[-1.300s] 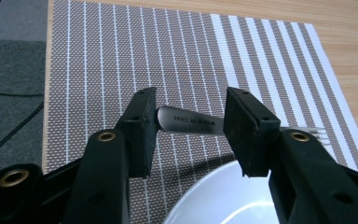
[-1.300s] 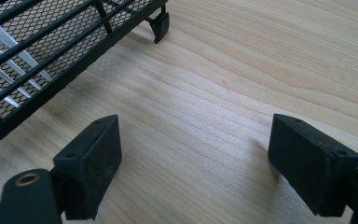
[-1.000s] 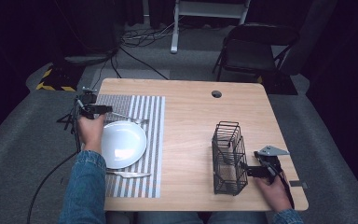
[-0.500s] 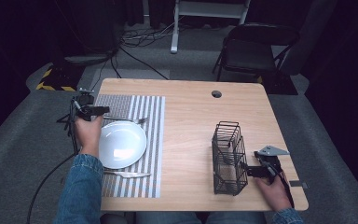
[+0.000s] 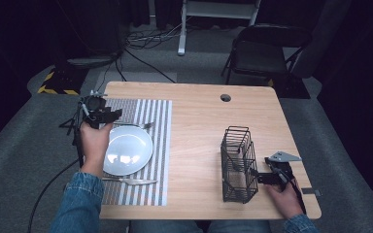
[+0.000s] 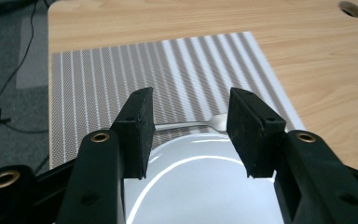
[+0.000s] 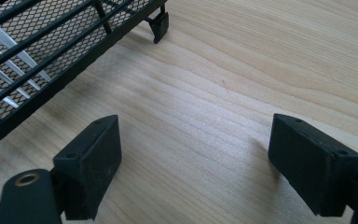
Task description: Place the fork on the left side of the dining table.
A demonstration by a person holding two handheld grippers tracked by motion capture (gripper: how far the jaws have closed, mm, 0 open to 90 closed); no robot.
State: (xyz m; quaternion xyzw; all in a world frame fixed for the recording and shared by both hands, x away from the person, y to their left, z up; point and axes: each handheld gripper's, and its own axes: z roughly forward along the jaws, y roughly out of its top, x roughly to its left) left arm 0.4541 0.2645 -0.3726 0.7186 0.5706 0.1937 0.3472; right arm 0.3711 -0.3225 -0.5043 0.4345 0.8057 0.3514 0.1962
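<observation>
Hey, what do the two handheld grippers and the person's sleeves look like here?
Both grippers are matte black, each with two flat rectangular jaws and brass-coloured eyelets at the joints. The left gripper trails a black cable off the table edge. The right gripper carries a grey three-cornered plate on top. Both forearms wear blue denim sleeves.

You will find no legible text, label, brand, number or sign on any surface in these views. The yellow-and-black hazard striping [image 5: 58, 83] on the floor beside the table carries no characters.
</observation>
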